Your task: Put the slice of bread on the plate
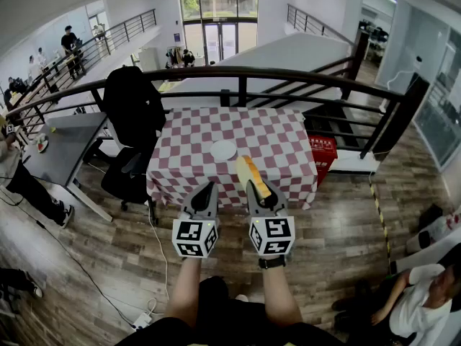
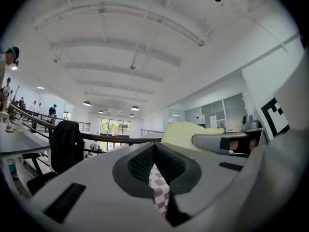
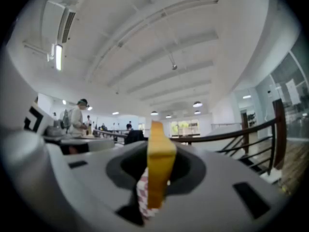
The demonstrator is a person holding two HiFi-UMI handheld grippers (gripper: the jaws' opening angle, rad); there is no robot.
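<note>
Yellow-crusted bread slice (image 3: 159, 163): stood clamped edge-up in jaws of right gripper (image 1: 253, 186), short of red-checked table (image 1: 274, 139). Round white plate (image 1: 223, 150): lay at table centre. Left gripper (image 1: 209, 188): jaws apparently closed on nothing.

One slice (image 1: 253, 176), one plate (image 1: 223, 150) (white)

Bright, even daylight; strong fisheye-warped, dark-vignetted edges.

golden slice of bread (image 1: 253, 176), white plate (image 1: 223, 150), red-and-white checked tablecloth (image 1: 189, 146), red box (image 1: 323, 152), black jacket (image 1: 133, 107).
</note>
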